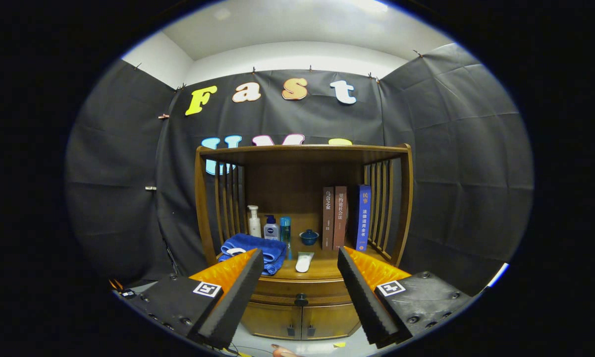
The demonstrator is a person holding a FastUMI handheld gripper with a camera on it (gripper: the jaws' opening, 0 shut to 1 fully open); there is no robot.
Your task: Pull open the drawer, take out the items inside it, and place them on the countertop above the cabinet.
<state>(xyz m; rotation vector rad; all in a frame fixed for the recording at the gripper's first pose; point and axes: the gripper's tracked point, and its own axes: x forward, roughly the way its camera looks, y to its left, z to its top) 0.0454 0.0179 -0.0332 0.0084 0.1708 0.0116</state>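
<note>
Wooden cabinet [302,208] with shelf top, well ahead of the gripper [300,258], fingers spread wide apart, holding nothing. Drawer [297,288] closed under the countertop [327,267], its dark knob [301,299] seen between the fingers. Two small doors [301,321] below. On the countertop: three books [346,217] upright, blue towel [255,250], three bottles [270,225], small blue lidded bowl [309,237], white tube [304,262] lying flat.
</note>
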